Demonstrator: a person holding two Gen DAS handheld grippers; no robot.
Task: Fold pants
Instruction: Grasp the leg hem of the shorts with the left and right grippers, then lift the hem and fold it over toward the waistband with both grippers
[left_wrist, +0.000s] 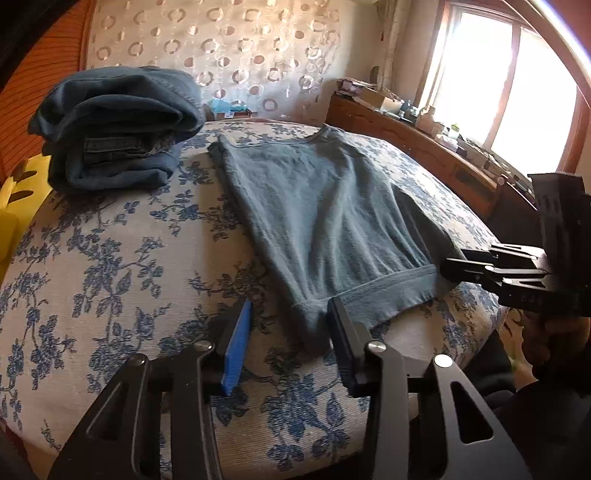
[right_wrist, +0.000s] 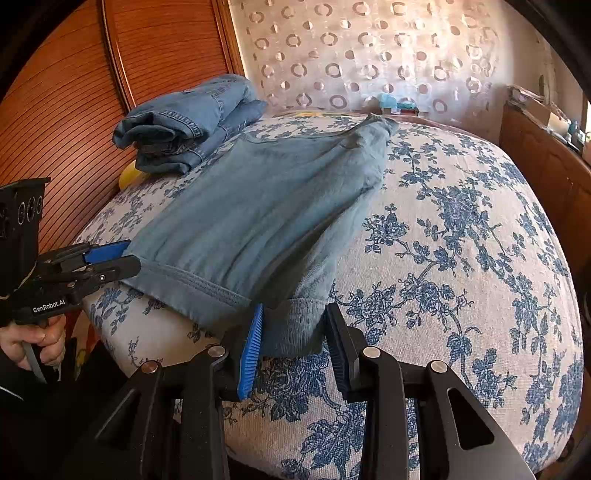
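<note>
The light-blue pants (right_wrist: 258, 206) lie on the floral bed (right_wrist: 461, 258), seemingly halved lengthwise, cuffs at the near edge. Left gripper (left_wrist: 291, 332) and right gripper (right_wrist: 293, 332) both straddle the cuffs, jaws spread, so crosswise folds remain. Folded jeans (left_wrist: 118, 125) sit behind.

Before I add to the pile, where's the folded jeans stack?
The folded jeans stack sits at the far left of the floral bed, by the wooden headboard, just beyond the spread-out pants.
</note>
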